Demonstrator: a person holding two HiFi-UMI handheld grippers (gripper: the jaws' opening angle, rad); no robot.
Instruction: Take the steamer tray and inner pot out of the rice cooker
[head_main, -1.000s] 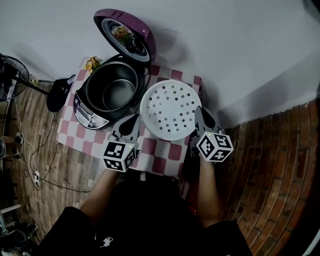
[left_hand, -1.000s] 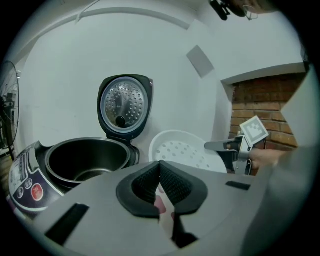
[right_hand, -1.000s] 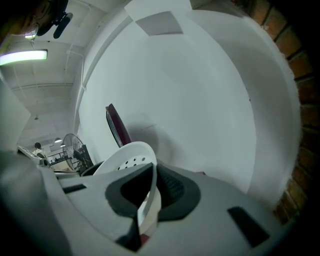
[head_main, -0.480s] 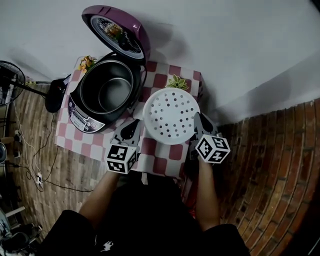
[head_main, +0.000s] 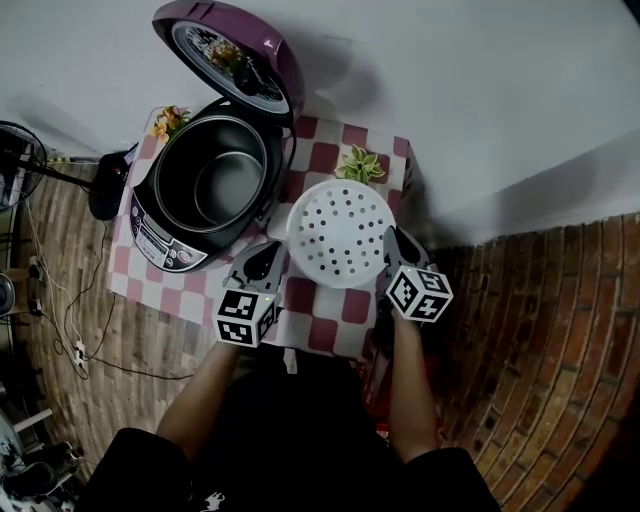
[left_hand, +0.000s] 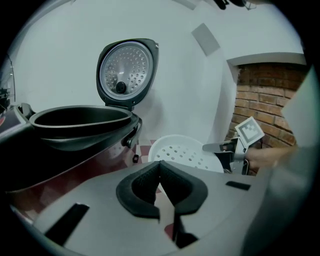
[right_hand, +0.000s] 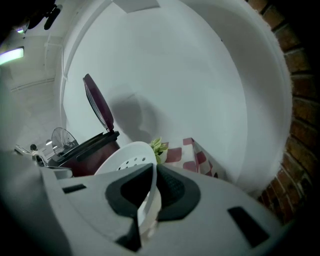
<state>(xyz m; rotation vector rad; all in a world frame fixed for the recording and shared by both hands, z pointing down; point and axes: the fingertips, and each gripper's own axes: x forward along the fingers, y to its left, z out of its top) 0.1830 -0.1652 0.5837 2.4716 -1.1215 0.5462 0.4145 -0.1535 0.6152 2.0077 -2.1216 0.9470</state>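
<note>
- Right hand-held gripper (head_main: 393, 243) clamps steamer tray (head_main: 341, 232) rim at 3 o'clock
- Left hand-held gripper (head_main: 268, 262) closed, seemingly pinching its 8 o'clock rim
- Rice cooker (head_main: 205, 185) open at 10 o'clock

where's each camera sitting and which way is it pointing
Head view: on the head, facing steeply down at table, rice cooker, steamer tray; forearms, left gripper, right gripper show.
Left gripper view: on that gripper, along shut jaws toward cooker, tray.
Right gripper view: on that gripper, along jaws clamping the tray.
All share the tray.
</note>
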